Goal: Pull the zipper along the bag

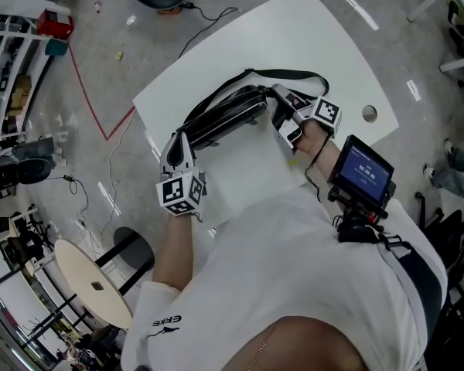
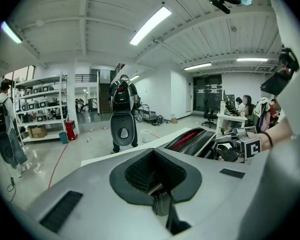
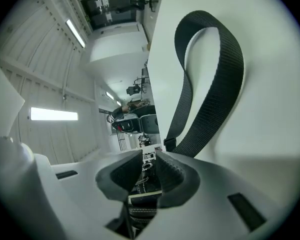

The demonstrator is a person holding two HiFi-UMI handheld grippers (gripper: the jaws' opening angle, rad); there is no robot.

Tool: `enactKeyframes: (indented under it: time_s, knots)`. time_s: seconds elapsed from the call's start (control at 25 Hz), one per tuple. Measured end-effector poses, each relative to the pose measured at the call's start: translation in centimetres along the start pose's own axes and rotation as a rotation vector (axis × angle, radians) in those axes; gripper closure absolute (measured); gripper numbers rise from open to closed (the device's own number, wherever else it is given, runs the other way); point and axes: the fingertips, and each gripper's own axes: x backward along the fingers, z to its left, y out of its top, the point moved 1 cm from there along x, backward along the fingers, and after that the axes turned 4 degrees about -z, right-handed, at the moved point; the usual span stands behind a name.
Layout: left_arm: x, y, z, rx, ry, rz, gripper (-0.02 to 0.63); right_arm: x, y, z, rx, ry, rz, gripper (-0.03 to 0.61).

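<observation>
On table, bag gapes, red lining showing.

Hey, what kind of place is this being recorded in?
Probably an open workshop or lab hall: metal storage shelves, office desks with seated people, and cables lying loose on a concrete floor.

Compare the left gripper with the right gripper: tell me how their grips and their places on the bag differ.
The left gripper holds the bag's left end; the right gripper holds its right end, beside the strap. The left gripper's jaws are pressed together on a thin stitched tab; the right gripper's jaws stand slightly apart around a thicker stitched black piece. Both are clamped on the bag.
</observation>
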Motion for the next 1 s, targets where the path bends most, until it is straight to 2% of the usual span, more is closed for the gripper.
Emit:
enactKeyframes:
  time_s: [0.16,0.36,0.64,1.0]
  knots:
    - [0.0,0.2,0.0,0.0,0.002,0.0,0.611,0.0,0.6,-0.2,0.002,-0.022,-0.022,0.499]
    - [0.0,0.2,0.2,-0.001,0.003,-0.001,0.611,-0.5,-0.5,0.1,-0.02,0.024,0.048,0.499]
    - [0.1,0.2,0.0,-0.003,0.004,0.001,0.611,-0.7,-1.4,0.0,-0.045,-0.004,0.088,0.499]
    - [0.1,0.2,0.1,0.0,0.002,-0.005,0.611,-1.1,-1.2,2.1,-0.084,0.076,0.074,0.5]
